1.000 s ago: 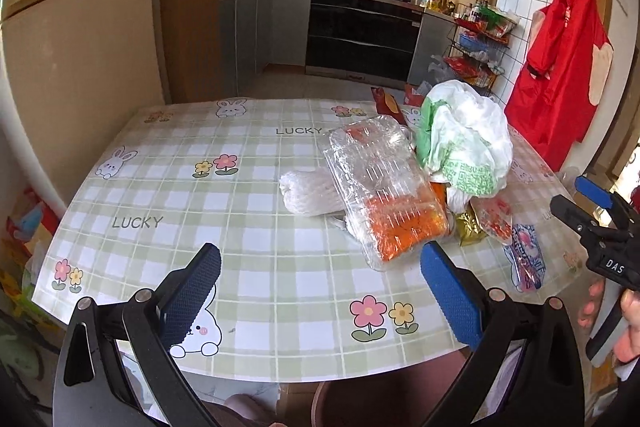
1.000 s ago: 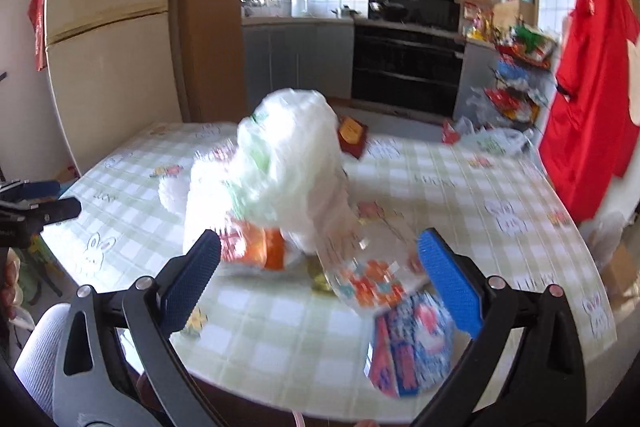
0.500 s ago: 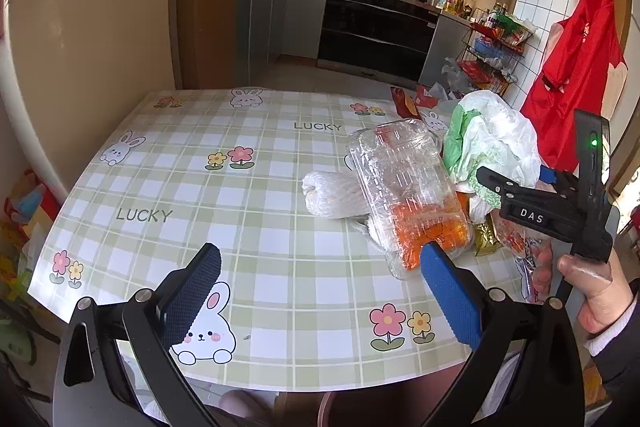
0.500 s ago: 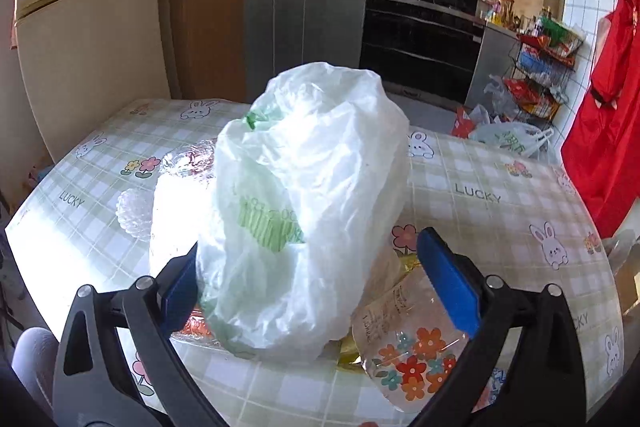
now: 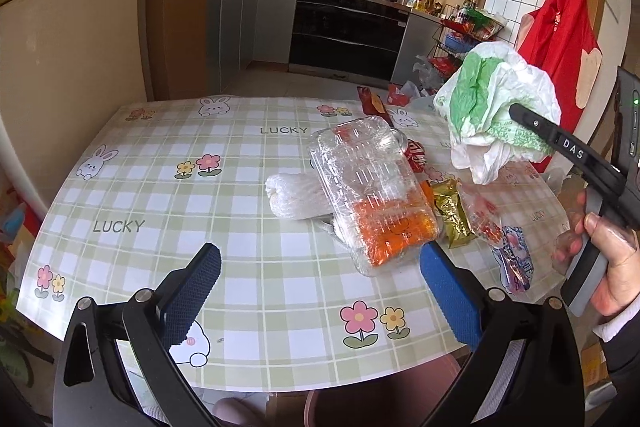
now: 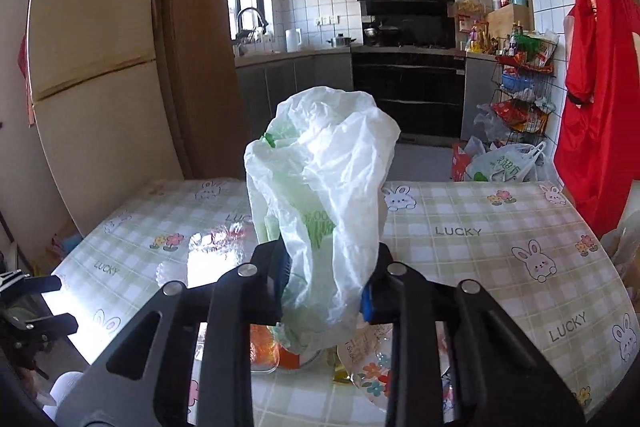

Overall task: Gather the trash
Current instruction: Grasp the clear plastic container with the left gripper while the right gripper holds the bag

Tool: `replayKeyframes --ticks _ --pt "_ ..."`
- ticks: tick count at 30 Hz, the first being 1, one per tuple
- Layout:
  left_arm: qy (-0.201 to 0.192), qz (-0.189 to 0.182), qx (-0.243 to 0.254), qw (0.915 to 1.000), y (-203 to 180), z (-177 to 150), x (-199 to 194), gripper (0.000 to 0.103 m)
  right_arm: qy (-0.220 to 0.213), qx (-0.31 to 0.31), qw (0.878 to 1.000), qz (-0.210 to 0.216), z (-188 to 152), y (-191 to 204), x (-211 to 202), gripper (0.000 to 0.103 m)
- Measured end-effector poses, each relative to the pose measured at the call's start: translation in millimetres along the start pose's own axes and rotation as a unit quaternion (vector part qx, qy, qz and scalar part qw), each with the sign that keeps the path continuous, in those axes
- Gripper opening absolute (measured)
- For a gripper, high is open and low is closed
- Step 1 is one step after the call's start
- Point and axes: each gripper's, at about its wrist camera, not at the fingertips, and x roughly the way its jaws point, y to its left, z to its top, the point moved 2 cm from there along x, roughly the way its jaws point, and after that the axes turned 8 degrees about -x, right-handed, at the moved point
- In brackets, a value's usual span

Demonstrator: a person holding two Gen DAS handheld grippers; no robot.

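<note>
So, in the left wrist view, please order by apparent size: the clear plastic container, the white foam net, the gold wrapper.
1. Clear plastic container, clearly the largest.
2. White foam net; part is hidden behind the container.
3. Gold wrapper, the smallest.

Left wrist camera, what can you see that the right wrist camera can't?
Only the left wrist view shows the open left tongs, the white foam net and the person's right hand.

Only the right wrist view shows the right tongs pinching the plastic bag and the fridge.

Both show that bag, the clear plastic box and the checked table.
</note>
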Motion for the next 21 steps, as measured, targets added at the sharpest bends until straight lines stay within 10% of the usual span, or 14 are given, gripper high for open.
replayKeyframes --ticks 15,21 --pt "0.037 -0.073 -0.044 0.9957 -16 -9 23 0.088 0.005 0.072 0.997 -0.019 -63 -29 -82 0.029" --pt "0.066 -0.093 -0.065 0.9913 -13 -3 63 0.064 0.013 0.082 0.996 -0.014 -73 -32 -79 0.029"
